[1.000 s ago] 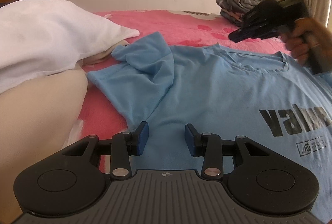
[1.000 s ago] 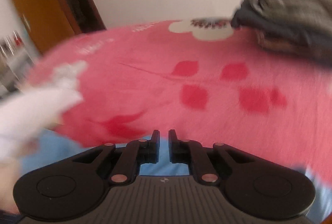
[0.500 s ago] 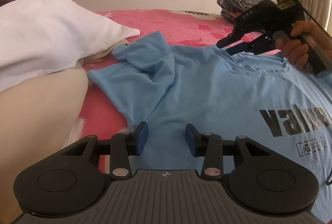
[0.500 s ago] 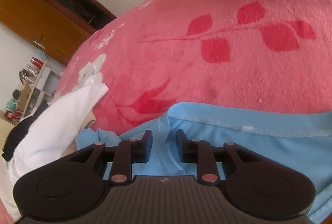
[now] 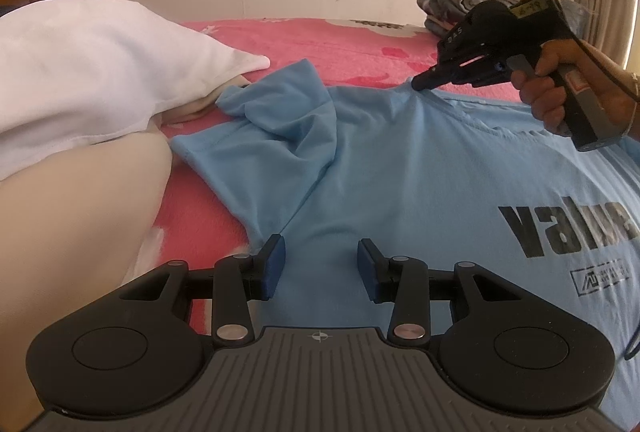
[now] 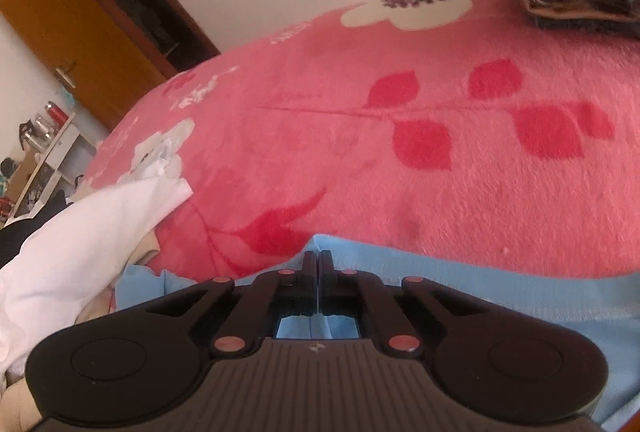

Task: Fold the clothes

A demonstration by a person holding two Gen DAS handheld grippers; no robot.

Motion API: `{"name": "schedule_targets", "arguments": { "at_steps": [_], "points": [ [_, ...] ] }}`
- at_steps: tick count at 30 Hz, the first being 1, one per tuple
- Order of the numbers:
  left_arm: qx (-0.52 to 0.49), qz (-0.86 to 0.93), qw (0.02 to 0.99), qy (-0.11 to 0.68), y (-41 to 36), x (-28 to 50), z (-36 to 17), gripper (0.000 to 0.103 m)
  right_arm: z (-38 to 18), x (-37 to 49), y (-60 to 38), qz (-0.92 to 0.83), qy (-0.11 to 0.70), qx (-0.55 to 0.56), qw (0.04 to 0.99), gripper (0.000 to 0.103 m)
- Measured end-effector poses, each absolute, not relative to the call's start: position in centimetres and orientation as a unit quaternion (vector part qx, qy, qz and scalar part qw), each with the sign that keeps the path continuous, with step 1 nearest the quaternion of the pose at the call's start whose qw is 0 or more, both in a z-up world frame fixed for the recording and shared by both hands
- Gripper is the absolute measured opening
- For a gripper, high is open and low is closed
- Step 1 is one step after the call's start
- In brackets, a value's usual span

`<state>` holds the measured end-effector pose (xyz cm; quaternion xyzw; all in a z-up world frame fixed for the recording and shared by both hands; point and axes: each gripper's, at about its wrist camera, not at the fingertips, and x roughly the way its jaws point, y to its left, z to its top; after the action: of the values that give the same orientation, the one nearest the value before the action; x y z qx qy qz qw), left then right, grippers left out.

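Observation:
A light blue T-shirt (image 5: 420, 168) with dark lettering lies face up on the pink bedspread (image 5: 320, 40); its left sleeve is crumpled back on itself. My left gripper (image 5: 320, 264) hovers open over the shirt's side near the armpit, blue pads apart. In the left wrist view a hand holds my right gripper (image 5: 418, 85), whose tips pinch the shirt's shoulder seam by the collar and raise a small peak of cloth. The right wrist view shows the same gripper (image 6: 318, 264) shut, with the blue T-shirt (image 6: 480, 296) edge caught between its fingers.
A white pillow (image 5: 88, 72) and a cream cushion (image 5: 68, 216) lie at the left beside the sleeve. A stack of folded grey clothes (image 5: 460, 0) sits at the far right of the bed. A wooden wardrobe (image 6: 60, 32) stands beyond the bed.
The right gripper came down from above the bed to the shirt's shoulder and shut on the cloth by the collar. The left gripper has stayed in place, open.

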<state>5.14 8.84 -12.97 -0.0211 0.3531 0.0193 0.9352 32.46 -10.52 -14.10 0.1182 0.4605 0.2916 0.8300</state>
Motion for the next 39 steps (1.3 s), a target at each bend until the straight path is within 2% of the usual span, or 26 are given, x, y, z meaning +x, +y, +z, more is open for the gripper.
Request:
{"name": "schedule_targets", "arguments": {
  "at_steps": [5, 7, 8, 9, 14, 16, 20, 22, 24, 27, 29, 32, 36, 39],
  "points": [
    [-0.024, 0.022, 0.936, 0.351, 8.8, 5.2, -13.0, 0.040, -14.7, 33.1, -10.4, 0.287, 0.468, 0.114, 0.828, 0.003],
    [-0.021, 0.021, 0.936, 0.350, 8.8, 5.2, -13.1, 0.041, -14.1, 33.3, -11.4, 0.282, 0.465, 0.137, 0.828, 0.016],
    [-0.020, 0.020, 0.936, 0.350, 8.8, 5.1, -13.1, 0.041, -13.3, 33.0, -12.7, 0.279, 0.452, 0.146, 0.834, 0.030],
    [-0.020, 0.019, 0.936, 0.350, 8.8, 5.2, -13.1, 0.041, -12.4, 32.7, -14.0, 0.277, 0.438, 0.153, 0.842, 0.037],
    [-0.020, 0.016, 0.936, 0.351, 8.9, 5.4, -13.0, 0.041, -9.1, 30.4, -21.4, 0.229, 0.424, 0.126, 0.867, 0.037],
    [-0.011, 0.013, 0.935, 0.354, 8.8, 5.5, -13.0, 0.041, -8.6, 29.3, -23.7, 0.209, 0.431, 0.093, 0.873, 0.035],
    [0.020, 0.001, 0.930, 0.367, 8.5, 5.6, -12.7, 0.041, -9.7, 28.0, -26.0, 0.191, 0.467, 0.066, 0.861, 0.021],
    [0.032, -0.004, 0.925, 0.378, 8.4, 5.7, -12.4, 0.042, -10.7, 28.6, -26.7, 0.173, 0.464, 0.083, 0.865, 0.018],
    [0.037, -0.007, 0.921, 0.389, 8.5, 5.9, -12.1, 0.042, -11.7, 29.3, -27.5, 0.154, 0.459, 0.103, 0.869, 0.001],
    [0.028, -0.007, 0.916, 0.401, 8.8, 6.2, -11.8, 0.042, -13.2, 30.3, -28.6, 0.125, 0.451, 0.133, 0.874, 0.002],
    [0.019, -0.003, 0.915, 0.404, 8.9, 6.2, -11.7, 0.042, -12.7, 30.5, -29.0, 0.111, 0.426, 0.149, 0.885, 0.002],
    [0.005, 0.003, 0.921, 0.390, 9.1, 5.6, -11.4, 0.043, -11.4, 29.8, -28.3, 0.151, 0.431, 0.135, 0.879, 0.002],
    [-0.005, 0.018, 0.925, 0.380, 9.0, 4.6, -11.8, 0.044, -11.1, 29.0, -24.6, 0.195, 0.459, 0.066, 0.864, 0.002],
    [-0.004, 0.028, 0.925, 0.379, 8.7, 4.2, -11.9, 0.046, -13.3, 30.2, -21.3, 0.184, 0.505, 0.037, 0.843, 0.000]
  ]
}}
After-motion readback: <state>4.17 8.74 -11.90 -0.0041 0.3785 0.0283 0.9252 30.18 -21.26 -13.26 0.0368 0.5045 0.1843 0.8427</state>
